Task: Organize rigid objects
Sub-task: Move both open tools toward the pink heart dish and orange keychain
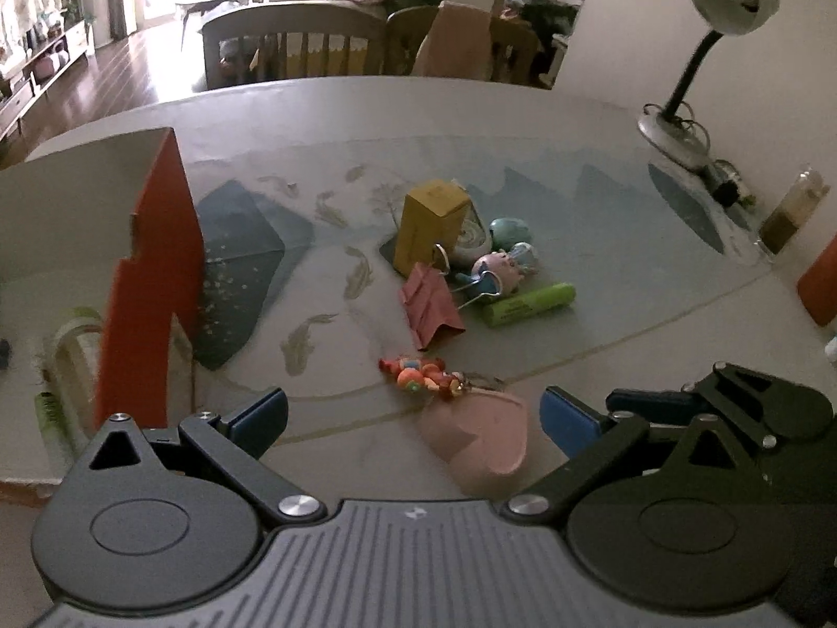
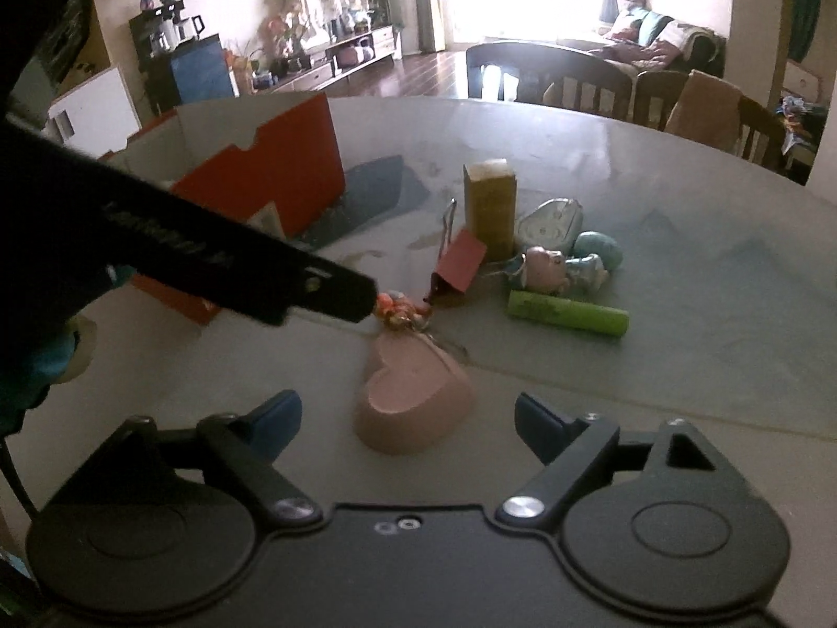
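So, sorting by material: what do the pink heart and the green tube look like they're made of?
Pink heart: matte, thick-walled, with a recessed top; looks like silicone or plaster, cannot tell which. Green tube: smooth, slightly glossy plastic or printed wrap, with dark print along its side.

Home, open dining/living area. Round table (image 1: 523,120) with wooden chairs (image 1: 293,47) at its far edge, sofa (image 2: 659,47) with blankets behind, low cabinet (image 2: 361,49) with plants by a bright window, dark wood floor (image 1: 104,83), desk lamp (image 1: 716,15) at the table's right edge.
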A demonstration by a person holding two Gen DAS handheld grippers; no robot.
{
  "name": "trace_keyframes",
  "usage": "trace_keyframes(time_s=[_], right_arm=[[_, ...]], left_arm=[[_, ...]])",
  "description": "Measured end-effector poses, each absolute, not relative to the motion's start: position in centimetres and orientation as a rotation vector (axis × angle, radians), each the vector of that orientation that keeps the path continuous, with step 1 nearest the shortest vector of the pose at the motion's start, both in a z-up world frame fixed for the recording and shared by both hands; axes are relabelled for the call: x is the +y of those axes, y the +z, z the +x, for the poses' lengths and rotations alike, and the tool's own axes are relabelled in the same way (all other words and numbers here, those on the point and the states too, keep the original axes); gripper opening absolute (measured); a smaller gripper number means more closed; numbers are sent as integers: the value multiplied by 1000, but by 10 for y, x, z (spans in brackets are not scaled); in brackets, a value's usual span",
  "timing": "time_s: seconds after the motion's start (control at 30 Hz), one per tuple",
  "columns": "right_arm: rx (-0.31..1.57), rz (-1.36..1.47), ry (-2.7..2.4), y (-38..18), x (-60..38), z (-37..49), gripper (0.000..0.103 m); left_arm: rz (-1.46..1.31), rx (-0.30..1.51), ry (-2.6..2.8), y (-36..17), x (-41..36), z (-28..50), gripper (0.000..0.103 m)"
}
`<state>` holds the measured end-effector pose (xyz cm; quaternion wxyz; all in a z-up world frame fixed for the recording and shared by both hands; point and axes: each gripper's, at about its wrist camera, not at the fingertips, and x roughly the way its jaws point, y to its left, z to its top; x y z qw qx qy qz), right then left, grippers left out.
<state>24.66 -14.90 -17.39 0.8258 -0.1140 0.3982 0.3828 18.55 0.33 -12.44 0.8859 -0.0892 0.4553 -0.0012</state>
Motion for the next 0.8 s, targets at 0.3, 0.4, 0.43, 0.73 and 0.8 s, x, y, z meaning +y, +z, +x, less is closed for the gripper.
trace_keyframes(time_s=[0.3, 0.4, 0.43, 0.73, 0.8], right_arm=[[863, -266, 858, -189, -143, 260, 84], [874, -272, 871, -194, -141, 263, 81], [876, -274, 877, -195, -140, 264, 81], [876, -302, 912, -206, -130, 267, 77], [872, -306, 915, -207, -129, 268, 76]], left_arm=[[-210, 1027, 23, -152, -2, 218, 102], [-222, 1050, 34, -160, -2, 225, 102], [-222, 1052, 36, -162, -3, 227, 102], [-230, 1081, 42, -172, -1, 241, 79], [-232, 1080, 39, -174, -1, 241, 78]])
